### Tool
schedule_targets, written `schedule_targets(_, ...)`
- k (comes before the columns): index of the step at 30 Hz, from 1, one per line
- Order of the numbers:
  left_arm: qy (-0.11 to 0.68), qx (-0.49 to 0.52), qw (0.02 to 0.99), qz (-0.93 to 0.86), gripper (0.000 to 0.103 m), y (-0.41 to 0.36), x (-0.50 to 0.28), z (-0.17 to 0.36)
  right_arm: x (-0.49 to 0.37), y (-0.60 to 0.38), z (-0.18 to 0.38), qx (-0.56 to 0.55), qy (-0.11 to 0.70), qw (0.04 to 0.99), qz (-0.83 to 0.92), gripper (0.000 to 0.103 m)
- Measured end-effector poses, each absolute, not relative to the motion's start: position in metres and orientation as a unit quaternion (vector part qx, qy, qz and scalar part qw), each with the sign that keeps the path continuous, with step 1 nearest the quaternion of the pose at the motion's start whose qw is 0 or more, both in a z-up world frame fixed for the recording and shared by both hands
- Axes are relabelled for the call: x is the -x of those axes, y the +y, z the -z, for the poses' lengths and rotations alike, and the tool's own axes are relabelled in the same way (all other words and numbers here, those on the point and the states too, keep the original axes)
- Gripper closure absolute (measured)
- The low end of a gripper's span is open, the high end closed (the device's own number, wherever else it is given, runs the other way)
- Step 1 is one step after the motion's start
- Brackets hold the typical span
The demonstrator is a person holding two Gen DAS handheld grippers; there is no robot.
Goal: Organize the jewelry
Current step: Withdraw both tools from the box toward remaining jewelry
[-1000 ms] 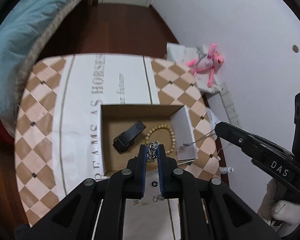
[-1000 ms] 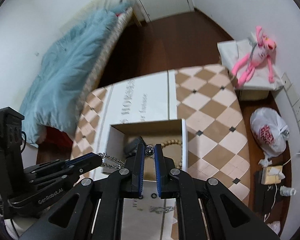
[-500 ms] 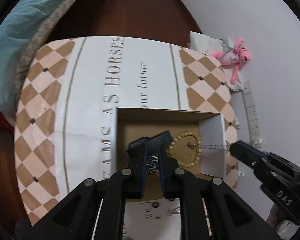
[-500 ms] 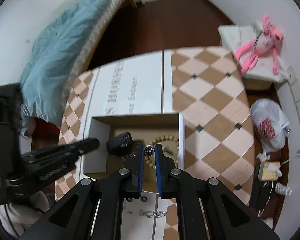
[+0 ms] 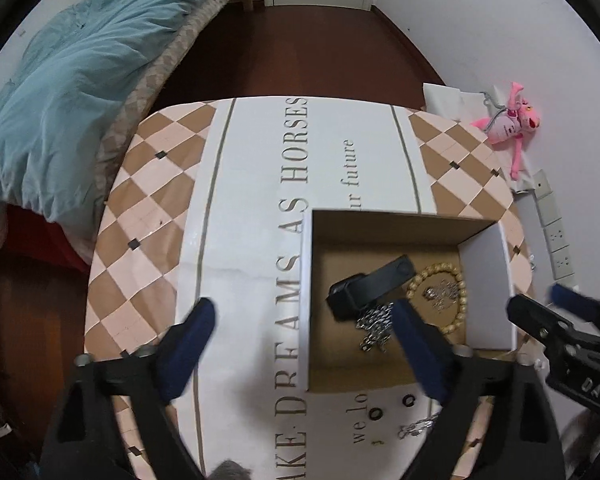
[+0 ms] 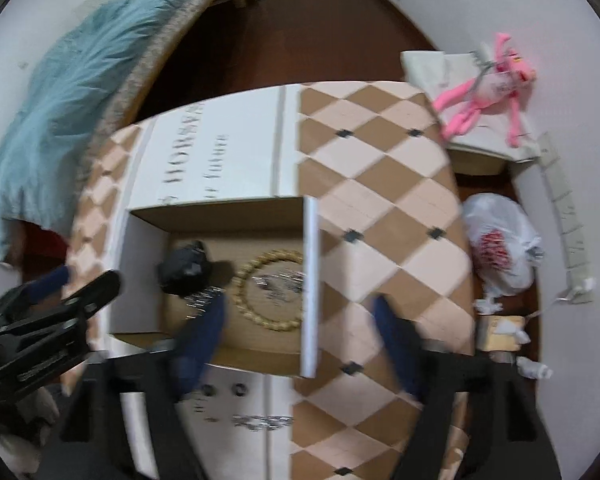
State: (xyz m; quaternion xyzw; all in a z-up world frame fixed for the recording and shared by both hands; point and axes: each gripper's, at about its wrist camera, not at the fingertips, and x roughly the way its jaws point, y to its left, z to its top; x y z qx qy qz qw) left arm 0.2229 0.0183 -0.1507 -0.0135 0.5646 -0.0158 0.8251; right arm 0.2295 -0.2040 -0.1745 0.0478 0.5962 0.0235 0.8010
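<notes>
An open cardboard box (image 5: 488, 292) (image 6: 310, 280) stands on the table. In it lie a black watch (image 5: 370, 286) (image 6: 184, 266), a wooden bead bracelet (image 5: 458, 280) (image 6: 274, 294), a silver chain (image 5: 374, 326) and a thin necklace (image 5: 440, 294) (image 6: 278, 284) inside the bead ring. My left gripper (image 5: 300, 348) is open and empty above the box's left wall. My right gripper (image 6: 300, 340) is open and empty above the box's right wall. Two black rings (image 5: 392, 408) (image 6: 224, 391) and another silver chain (image 5: 418, 428) (image 6: 262, 421) lie on the table before the box.
The table (image 5: 160, 184) has a checkered cloth with a white printed band. A bed with a blue blanket (image 5: 60, 80) is at the left. A pink plush toy (image 6: 488, 92) and a white plastic bag (image 6: 500, 240) are at the right by the wall.
Both grippers have opened. The left one let go of the silver chain and the right one of the thin necklace; both pieces now lie in the box. Both grippers drew back.
</notes>
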Motion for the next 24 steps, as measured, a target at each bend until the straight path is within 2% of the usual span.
schedule_targets(6, 0.548, -0.007, 0.837, 0.001, 0.006, 0.013, -0.207, 0.152, -0.211, -0.203, 0.183, -0.013, 0.593, 0.805, 0.011, 0.004)
schedule_targets(11, 0.535, -0.004, 0.845, -0.003, 0.006, 0.013, -0.197, 0.141, -0.198, -0.202, 0.175, -0.004, 0.576, 0.817, 0.021, 0.003)
schedule_targets(24, 0.468, 0.002, 0.884, 0.006, 0.006, 0.008, -0.154, 0.070, -0.154, -0.200, 0.103, -0.003, 0.508, 0.861, 0.027, 0.003)
